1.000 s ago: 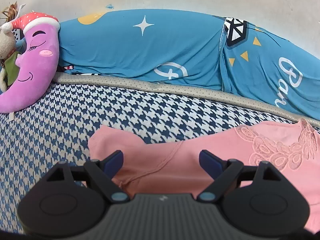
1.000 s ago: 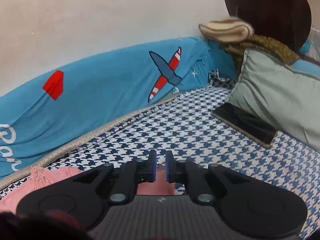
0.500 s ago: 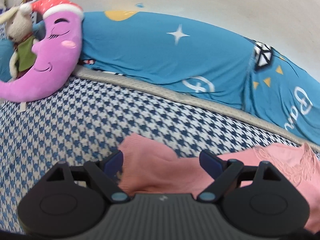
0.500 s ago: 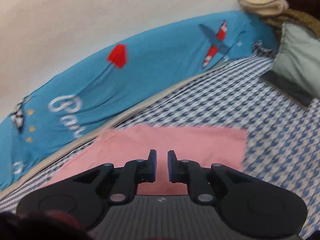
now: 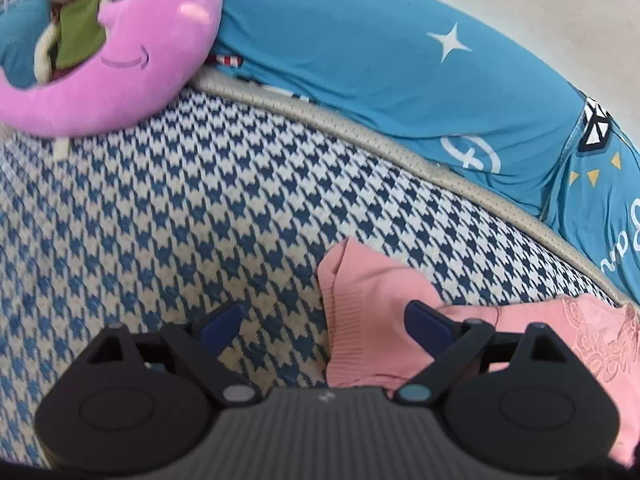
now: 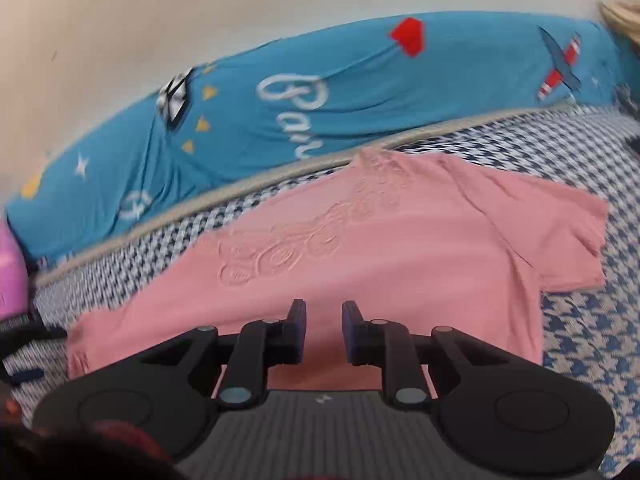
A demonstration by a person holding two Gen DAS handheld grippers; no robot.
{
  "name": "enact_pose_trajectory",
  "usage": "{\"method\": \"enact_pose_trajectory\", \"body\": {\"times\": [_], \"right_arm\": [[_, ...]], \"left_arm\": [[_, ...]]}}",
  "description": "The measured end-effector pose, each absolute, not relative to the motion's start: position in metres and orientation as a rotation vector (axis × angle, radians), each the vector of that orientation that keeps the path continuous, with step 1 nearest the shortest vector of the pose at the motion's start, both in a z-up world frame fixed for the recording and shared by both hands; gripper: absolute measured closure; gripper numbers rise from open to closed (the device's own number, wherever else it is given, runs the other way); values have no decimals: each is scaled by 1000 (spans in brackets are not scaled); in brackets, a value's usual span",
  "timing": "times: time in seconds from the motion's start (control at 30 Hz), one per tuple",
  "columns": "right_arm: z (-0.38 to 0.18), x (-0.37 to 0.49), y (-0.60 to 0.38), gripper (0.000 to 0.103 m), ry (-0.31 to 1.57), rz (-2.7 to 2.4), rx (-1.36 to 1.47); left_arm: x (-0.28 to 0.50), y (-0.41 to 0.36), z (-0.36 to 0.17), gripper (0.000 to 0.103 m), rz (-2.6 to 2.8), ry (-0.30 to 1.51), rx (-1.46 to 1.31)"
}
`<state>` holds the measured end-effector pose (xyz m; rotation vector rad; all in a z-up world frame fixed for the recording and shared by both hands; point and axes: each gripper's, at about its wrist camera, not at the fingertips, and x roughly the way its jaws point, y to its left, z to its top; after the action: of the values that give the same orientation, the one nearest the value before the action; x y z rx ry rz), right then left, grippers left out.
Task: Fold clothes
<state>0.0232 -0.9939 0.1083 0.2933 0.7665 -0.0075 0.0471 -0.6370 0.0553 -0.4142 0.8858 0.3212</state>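
Note:
A pink short-sleeved top (image 6: pixel 400 240) with a lace pattern at the neck lies flat on the houndstooth bed cover (image 6: pixel 592 328). In the left wrist view its left sleeve (image 5: pixel 368 312) shows at the lower right. My left gripper (image 5: pixel 324 320) is open wide and empty, low over the cover, its right finger above the sleeve's edge. My right gripper (image 6: pixel 324 320) is partly open and empty, above the top's lower middle.
A blue printed sheet (image 5: pixel 400 72) covers the bolster along the wall; it also shows in the right wrist view (image 6: pixel 320 104). A purple moon cushion (image 5: pixel 132 64) and a plush toy (image 5: pixel 68 28) lie at the far left.
My right gripper has let go of the pink top, opened a little and swung left over it. My left gripper has shifted left, so the sleeve now sits under its right finger.

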Motion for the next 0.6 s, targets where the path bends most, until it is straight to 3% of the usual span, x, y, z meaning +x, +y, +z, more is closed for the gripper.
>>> {"method": "enact_pose_trajectory", "body": {"times": [0.47, 0.6], "right_arm": [[101, 37, -965, 83, 816, 34, 250], [100, 38, -965, 83, 824, 26, 254]], "left_arm": [[70, -645, 33, 8, 231, 901, -492], [77, -655, 28, 46, 223, 908, -464]]}}
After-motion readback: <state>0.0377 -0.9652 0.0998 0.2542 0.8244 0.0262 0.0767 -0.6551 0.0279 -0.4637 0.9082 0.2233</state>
